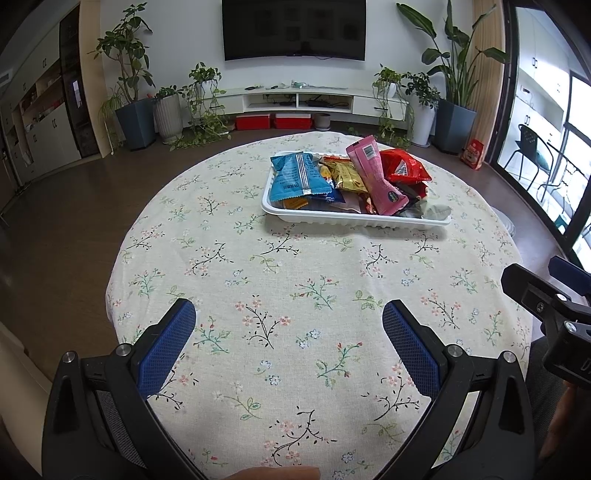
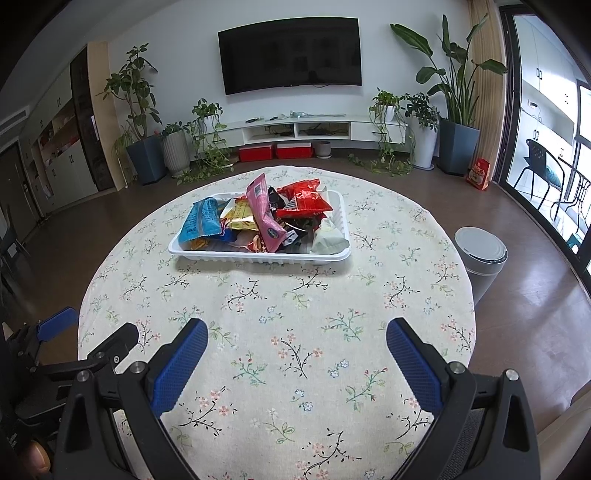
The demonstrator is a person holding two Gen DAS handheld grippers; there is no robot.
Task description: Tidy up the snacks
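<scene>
Tray: white ribbed plastic tray (image 1: 354, 218) heaped with snack packets, on floral-clothed round tabletop (image 1: 295, 295).
Left tongs (image 1: 289, 320): spread apart, empty.
Right tongs (image 2: 297, 339): spread apart, empty.

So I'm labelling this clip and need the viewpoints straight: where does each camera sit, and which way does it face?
Left wrist: on the left gripper at the table's near edge, facing the snack tray and TV wall; own open blue fingers show, the right gripper at right.
Right wrist: on the right gripper, facing the same way; own open fingers show, the left gripper at left.
Shared: tray, pink packet, floral tablecloth, TV.
</scene>
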